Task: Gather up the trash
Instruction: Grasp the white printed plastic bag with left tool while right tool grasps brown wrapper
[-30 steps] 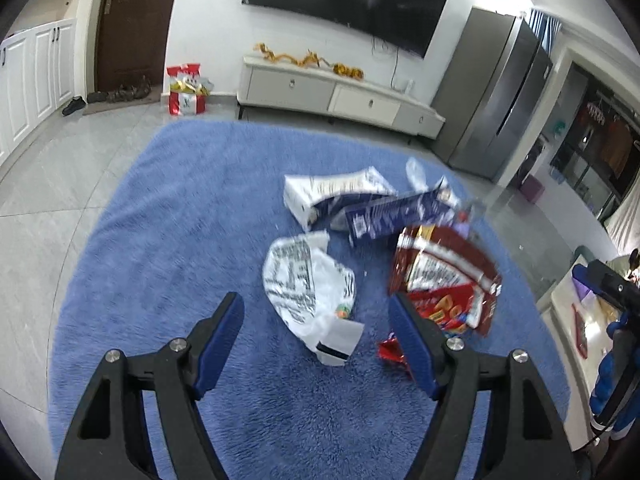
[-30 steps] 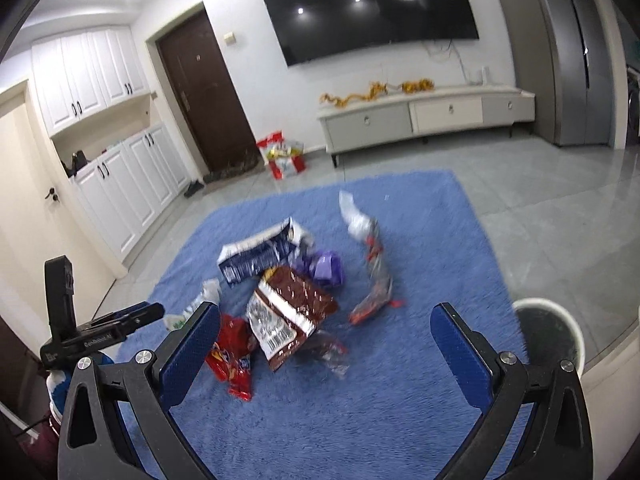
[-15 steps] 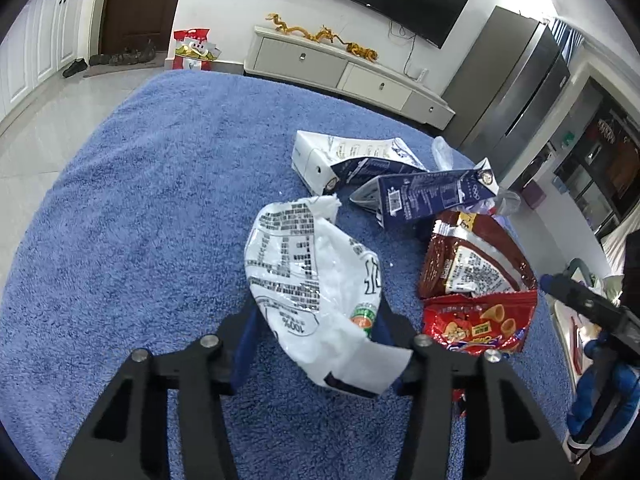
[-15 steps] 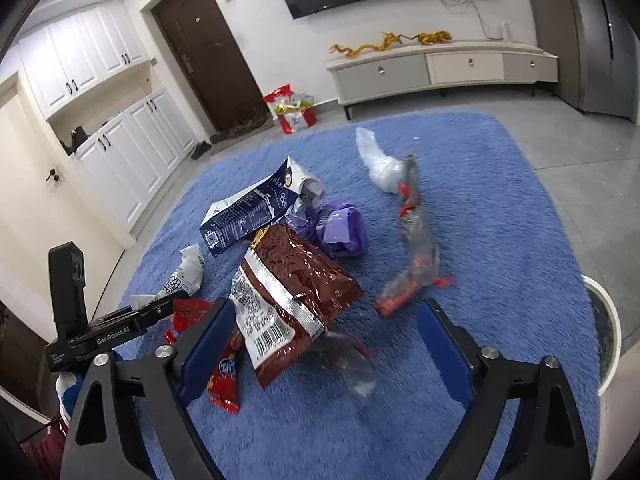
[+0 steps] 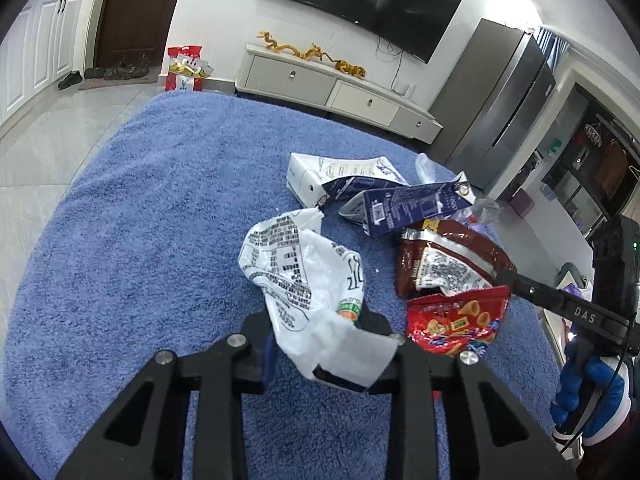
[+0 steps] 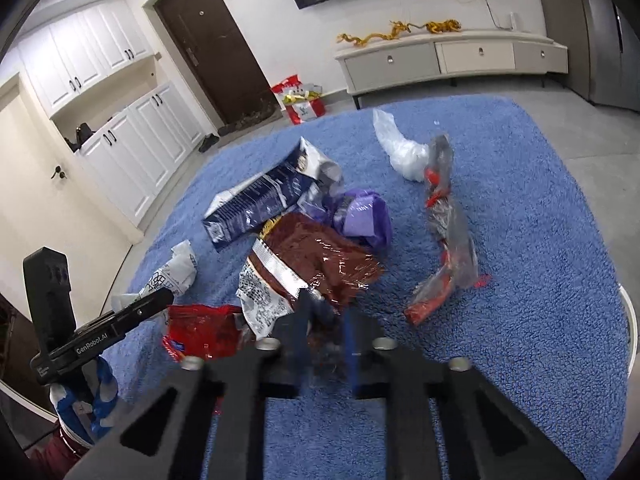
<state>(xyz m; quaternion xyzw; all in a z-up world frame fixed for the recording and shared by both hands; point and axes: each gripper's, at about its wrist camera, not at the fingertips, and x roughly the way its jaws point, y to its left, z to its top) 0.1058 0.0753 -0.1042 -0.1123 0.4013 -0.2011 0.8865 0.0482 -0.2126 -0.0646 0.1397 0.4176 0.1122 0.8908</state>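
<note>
Trash heap on blue rug (image 5: 152,216), centre of both frames; left gripper (image 5: 320,336), lower centre of left view, jaws closing on white printed bag (image 5: 304,276); right gripper (image 6: 326,320), lower centre of right view, jaws closing on near edge of brown snack bag (image 6: 316,256); red snack bag (image 5: 456,320) just beside brown one; navy carton (image 5: 408,208) behind; purple bag (image 6: 366,220), clear wrapper (image 6: 448,240) right of the heap; white bin rim (image 6: 630,320) at right edge

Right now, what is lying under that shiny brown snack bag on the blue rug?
Under the brown snack bag, a purple wrapper sticks out at its far side and a red snack bag at its near-left. Whatever lies beneath its middle is covered.
</note>
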